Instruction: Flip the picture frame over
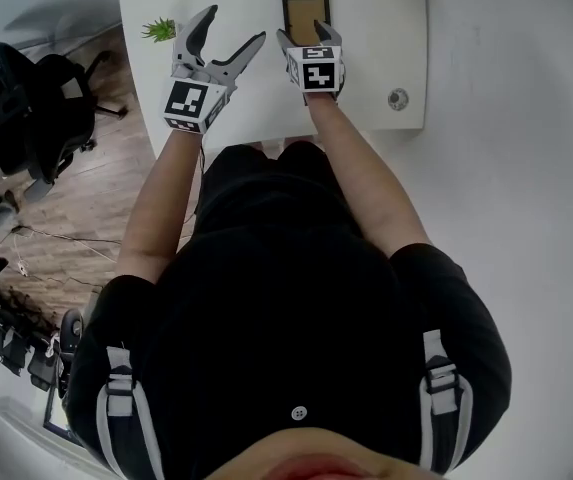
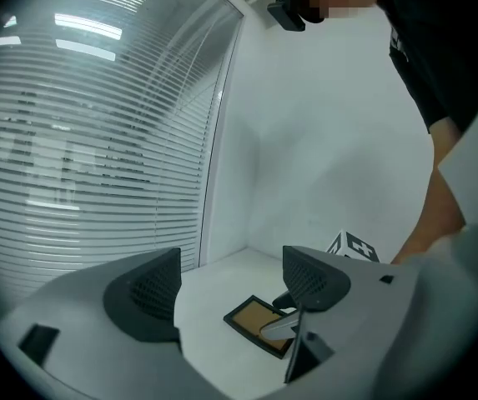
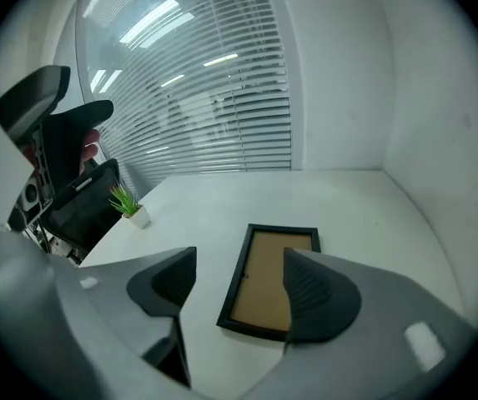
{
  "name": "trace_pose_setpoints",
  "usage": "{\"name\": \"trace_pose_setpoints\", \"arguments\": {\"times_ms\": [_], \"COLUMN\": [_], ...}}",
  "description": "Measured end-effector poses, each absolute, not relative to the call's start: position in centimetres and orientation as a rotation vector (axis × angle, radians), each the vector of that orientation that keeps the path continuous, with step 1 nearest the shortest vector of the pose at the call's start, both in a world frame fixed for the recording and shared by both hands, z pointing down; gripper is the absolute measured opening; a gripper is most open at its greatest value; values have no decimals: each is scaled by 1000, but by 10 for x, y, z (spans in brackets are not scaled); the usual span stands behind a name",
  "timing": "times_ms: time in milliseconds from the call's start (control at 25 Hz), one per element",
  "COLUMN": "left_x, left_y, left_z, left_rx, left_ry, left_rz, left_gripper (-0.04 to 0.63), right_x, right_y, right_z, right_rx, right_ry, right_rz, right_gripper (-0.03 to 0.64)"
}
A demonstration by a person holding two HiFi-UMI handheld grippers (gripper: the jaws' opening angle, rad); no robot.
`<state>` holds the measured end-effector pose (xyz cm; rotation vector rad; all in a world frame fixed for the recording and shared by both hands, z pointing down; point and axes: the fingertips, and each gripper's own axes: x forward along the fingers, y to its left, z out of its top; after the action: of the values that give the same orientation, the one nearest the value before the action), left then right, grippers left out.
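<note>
Right gripper view: my right gripper has jaws apart over the picture frame, flat on the table. My left gripper is apart too, empty. I should pinch one edge gently.

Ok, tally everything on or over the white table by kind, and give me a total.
Picture frame: 1
Small potted plant: 1
Round silver fitting: 1
Hand-held gripper: 2, the left hand-held gripper and the right hand-held gripper
Total: 5

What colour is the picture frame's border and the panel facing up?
The picture frame has a black border around a brown panel, clearest in the right gripper view.
</note>
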<state>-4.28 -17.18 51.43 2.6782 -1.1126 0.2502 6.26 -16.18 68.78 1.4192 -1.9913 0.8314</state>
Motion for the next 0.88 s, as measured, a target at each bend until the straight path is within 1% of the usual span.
{"name": "trace_pose_setpoints", "arguments": {"times_ms": [120, 320, 680, 880], "left_x": [-51, -62, -74, -77], "left_y": [-174, -168, -164, -159], "left_z": [529, 546, 547, 547], "left_rx": [2661, 2615, 2611, 2606], "left_ry": [-1097, -1090, -1082, -1085], "left_rz": [271, 320, 260, 251], "left_gripper": [380, 380, 380, 380], "right_x": [54, 52, 45, 46], "right_y": [-160, -155, -151, -146], "right_z": [708, 725, 743, 752], "right_rx": [1417, 1434, 1459, 1451], "right_ry": [-1947, -1856, -1766, -1720], "right_rz": [871, 888, 912, 900], "right_gripper": [334, 276, 222, 180]}}
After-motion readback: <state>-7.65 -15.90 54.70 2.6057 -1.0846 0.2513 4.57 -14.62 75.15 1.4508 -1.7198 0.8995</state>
